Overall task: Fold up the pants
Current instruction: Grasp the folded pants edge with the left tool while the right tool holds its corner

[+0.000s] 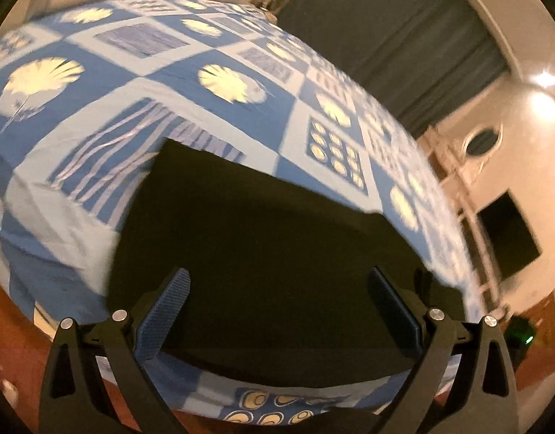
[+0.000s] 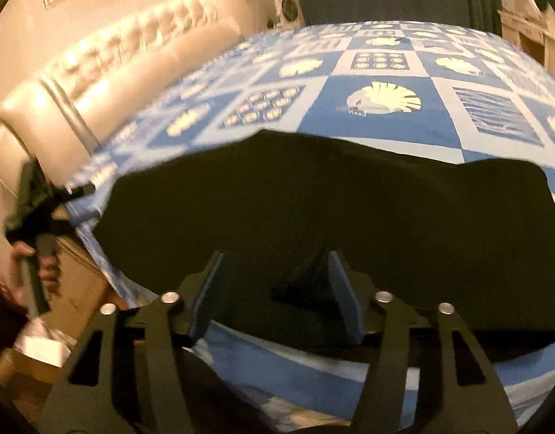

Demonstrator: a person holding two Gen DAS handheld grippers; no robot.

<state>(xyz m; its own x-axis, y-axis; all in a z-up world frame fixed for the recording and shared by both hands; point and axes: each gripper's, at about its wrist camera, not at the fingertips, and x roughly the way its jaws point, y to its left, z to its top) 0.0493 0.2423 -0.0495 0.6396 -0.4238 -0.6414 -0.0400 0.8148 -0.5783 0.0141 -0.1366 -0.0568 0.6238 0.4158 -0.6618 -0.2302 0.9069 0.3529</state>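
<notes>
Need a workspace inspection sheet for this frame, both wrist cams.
Surface: bed with blue patterned sheet, wrinkled at the near edge.
Job's things: dark pants lying flat on the sheet, folded outline.
Clutter: nothing seen on the bed.
Grippers: left tongs open above the pants; right tongs open, nothing pinched.
Cables: nothing seen.
Surroundings: tufted headboard, dark curtain, wooden floor.
</notes>
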